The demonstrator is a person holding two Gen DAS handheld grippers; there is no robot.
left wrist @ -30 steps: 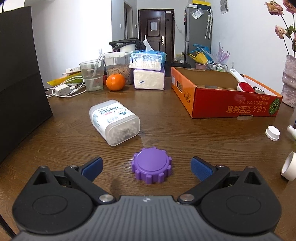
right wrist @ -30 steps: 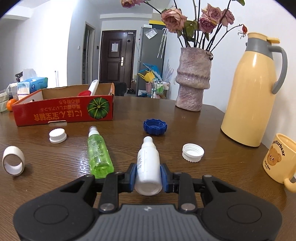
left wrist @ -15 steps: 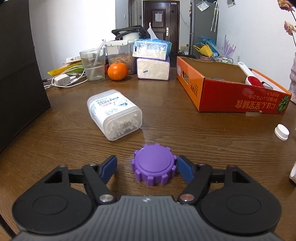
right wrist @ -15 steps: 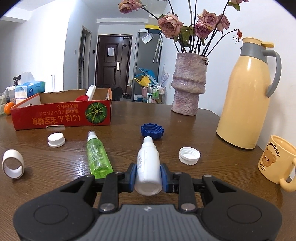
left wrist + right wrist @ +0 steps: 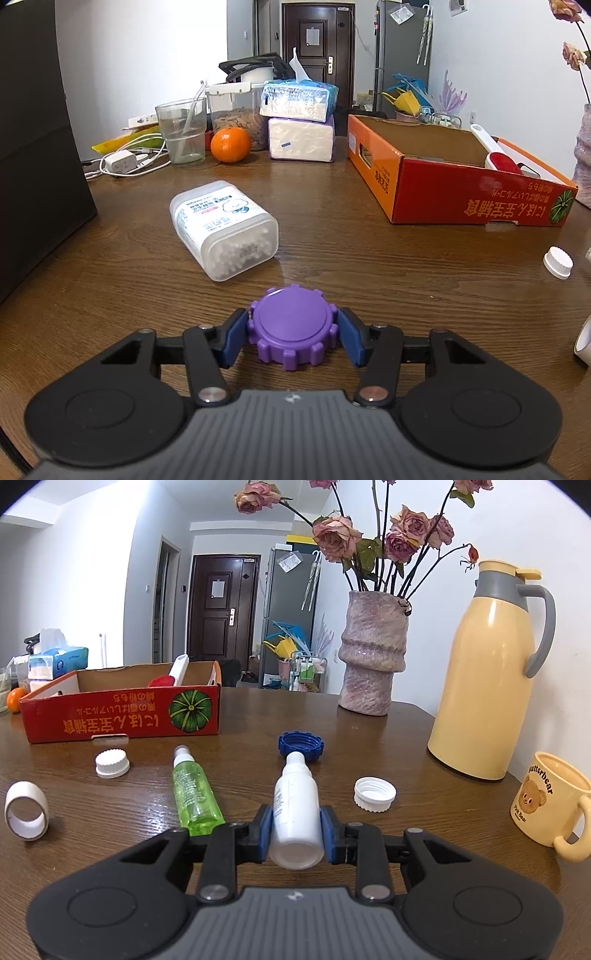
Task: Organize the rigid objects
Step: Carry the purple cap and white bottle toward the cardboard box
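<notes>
My left gripper (image 5: 292, 338) is shut on a purple toothed cap (image 5: 291, 326), both blue pads pressed to its sides just above the wooden table. My right gripper (image 5: 295, 829) is shut on a white bottle (image 5: 295, 812) that points away from me, lifted a little off the table. An open orange cardboard box (image 5: 436, 184) stands at the right of the left wrist view and at the left of the right wrist view (image 5: 122, 716); a red and white brush (image 5: 498, 155) lies in it.
A cotton swab box (image 5: 223, 236) lies ahead of the left gripper. A green spray bottle (image 5: 194, 794), blue cap (image 5: 301, 744), two white caps (image 5: 375, 794) (image 5: 112, 763) and a tape roll (image 5: 26, 815) lie near the right gripper. A vase (image 5: 373, 664), thermos (image 5: 491, 686) and mug (image 5: 550, 801) stand right.
My left gripper moved forward and closed its fingers on the purple cap. My right gripper rose a little with the white bottle still held.
</notes>
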